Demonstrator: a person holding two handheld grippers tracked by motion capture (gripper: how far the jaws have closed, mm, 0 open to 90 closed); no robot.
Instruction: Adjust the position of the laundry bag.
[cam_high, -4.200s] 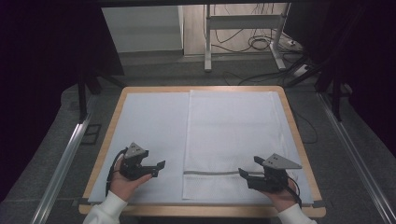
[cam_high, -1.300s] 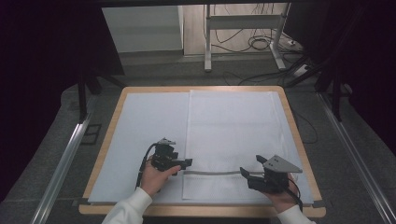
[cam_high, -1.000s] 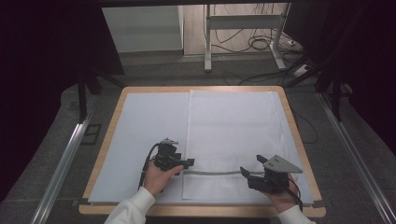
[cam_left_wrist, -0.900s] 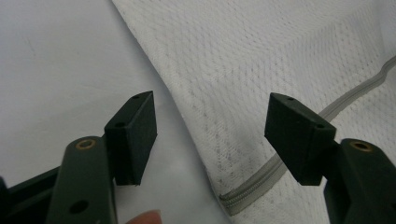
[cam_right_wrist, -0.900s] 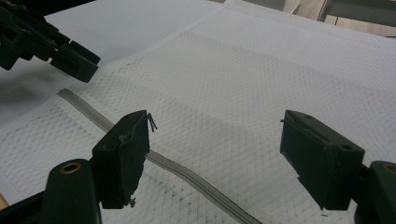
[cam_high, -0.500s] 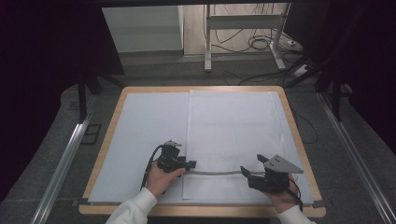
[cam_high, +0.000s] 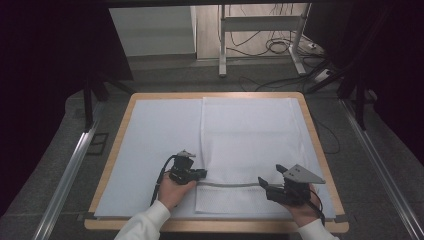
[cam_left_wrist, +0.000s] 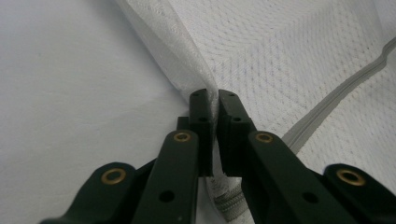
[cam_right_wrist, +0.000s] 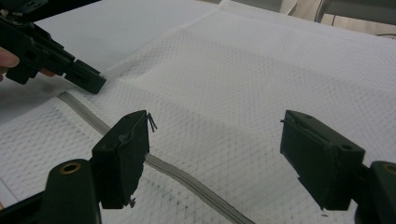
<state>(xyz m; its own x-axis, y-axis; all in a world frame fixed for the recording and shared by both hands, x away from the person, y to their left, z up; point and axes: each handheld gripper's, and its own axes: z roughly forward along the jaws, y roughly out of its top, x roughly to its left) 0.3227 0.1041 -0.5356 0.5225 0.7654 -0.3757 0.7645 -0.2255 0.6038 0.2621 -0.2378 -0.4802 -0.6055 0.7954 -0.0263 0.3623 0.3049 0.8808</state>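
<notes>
Mesh laundry bag (cam_high: 247, 145), white and flat, lies spread over the right half of a wooden-rimmed counter (cam_high: 120, 127) covered by a pale sheet (cam_high: 155, 135), its grey zipper (cam_high: 230, 184) running across near the person's edge. At the bag's left edge the left gripper (cam_high: 201, 174) has just been closing and now pinches the fabric: in the left gripper view its black jaws stand pressed together on a raised fold of the mesh (cam_left_wrist: 212, 100), with the zipper (cam_left_wrist: 336, 98) running away to the right and the bare sheet (cam_left_wrist: 74, 79) to the left. The left hand (cam_high: 172, 190) rests on the sheet, a white sleeve (cam_high: 145, 225) behind it. At the other end of the zipper the right gripper (cam_high: 265, 185) hovers just above the bag with its jaws spread wide and nothing between them; the right gripper view shows the zipper (cam_right_wrist: 187, 179) passing under the gap and the left gripper (cam_right_wrist: 95, 84) clamped on the bag's edge farther off. The right hand (cam_high: 302, 207) sits near the counter's front rim. Cables (cam_high: 280, 47) trail on the floor beyond the counter.
</notes>
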